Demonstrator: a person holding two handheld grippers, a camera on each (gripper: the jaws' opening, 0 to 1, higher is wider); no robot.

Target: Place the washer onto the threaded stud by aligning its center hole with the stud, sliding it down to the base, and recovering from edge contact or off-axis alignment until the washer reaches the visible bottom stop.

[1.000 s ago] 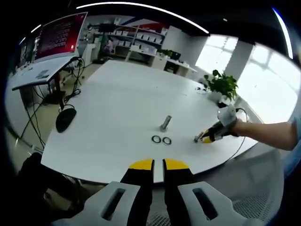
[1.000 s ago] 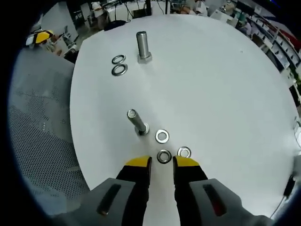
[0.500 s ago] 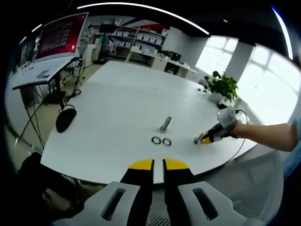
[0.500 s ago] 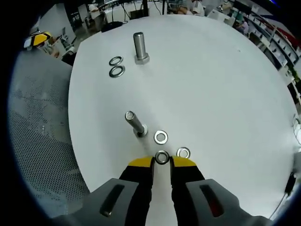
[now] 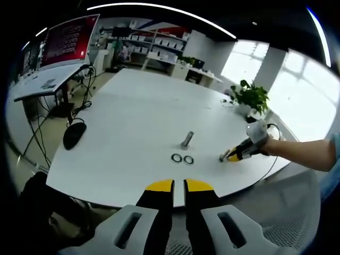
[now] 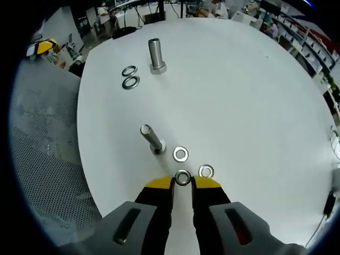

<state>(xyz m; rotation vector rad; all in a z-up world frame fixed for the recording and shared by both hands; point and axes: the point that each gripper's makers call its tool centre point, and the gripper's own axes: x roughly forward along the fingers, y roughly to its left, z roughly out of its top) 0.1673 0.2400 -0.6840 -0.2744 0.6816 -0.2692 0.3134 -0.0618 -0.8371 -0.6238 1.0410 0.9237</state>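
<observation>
In the right gripper view my right gripper [image 6: 183,184] is shut on a steel washer [image 6: 183,177], pinched flat at the yellow tips on the white table [image 6: 239,95]. Just ahead and to the left stands a threaded stud [image 6: 152,138], leaning in the view. Two loose washers [image 6: 180,154] [image 6: 206,171] lie beside it. Farther off are a second stud [image 6: 154,53] and a pair of washers [image 6: 130,77]. In the left gripper view my left gripper [image 5: 179,186] is shut on nothing, short of the table edge. The right gripper [image 5: 232,155] is low at the right rim.
A potted plant [image 5: 249,95] sits at the table's far right, and a black mouse-like object [image 5: 74,134] hangs off its left edge. A desk with a monitor [image 5: 69,40] stands beyond. A mesh chair seat [image 6: 42,159] lies left of the table.
My right gripper's jaws have drawn together around the washer at their tips and moved slightly forward. The left gripper has stayed still.
</observation>
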